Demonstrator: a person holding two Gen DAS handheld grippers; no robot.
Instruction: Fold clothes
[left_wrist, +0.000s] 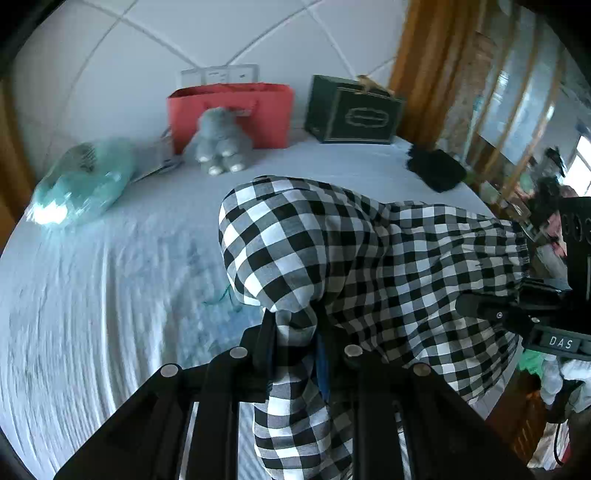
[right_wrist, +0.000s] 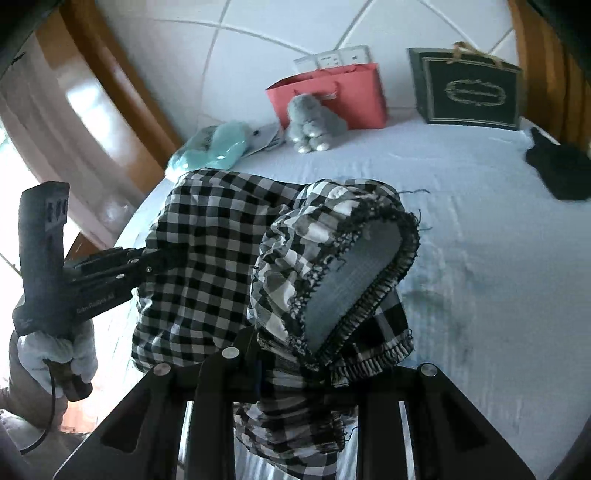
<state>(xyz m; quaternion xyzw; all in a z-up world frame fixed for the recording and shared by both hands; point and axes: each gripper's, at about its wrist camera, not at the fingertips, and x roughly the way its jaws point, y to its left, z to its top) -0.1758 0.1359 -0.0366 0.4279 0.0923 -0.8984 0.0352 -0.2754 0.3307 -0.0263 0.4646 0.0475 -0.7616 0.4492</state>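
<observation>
A black-and-white checked garment (left_wrist: 369, 258) hangs between both grippers above the pale blue bed sheet (left_wrist: 110, 277). My left gripper (left_wrist: 295, 343) is shut on a bunched corner of it. It also shows in the right wrist view (right_wrist: 155, 264), clamped on the cloth's left side. My right gripper (right_wrist: 295, 354) is shut on the gathered elastic waistband (right_wrist: 354, 273), whose opening gapes toward the camera. The right gripper shows in the left wrist view (left_wrist: 476, 304) at the cloth's right edge.
At the head of the bed stand a red paper bag (left_wrist: 236, 110), a grey plush toy (left_wrist: 218, 142), a dark green gift bag (left_wrist: 354, 110) and a mint plush in plastic (left_wrist: 85, 181). A black cloth (left_wrist: 436, 170) lies at the right. A wooden frame (right_wrist: 122, 110) edges the bed.
</observation>
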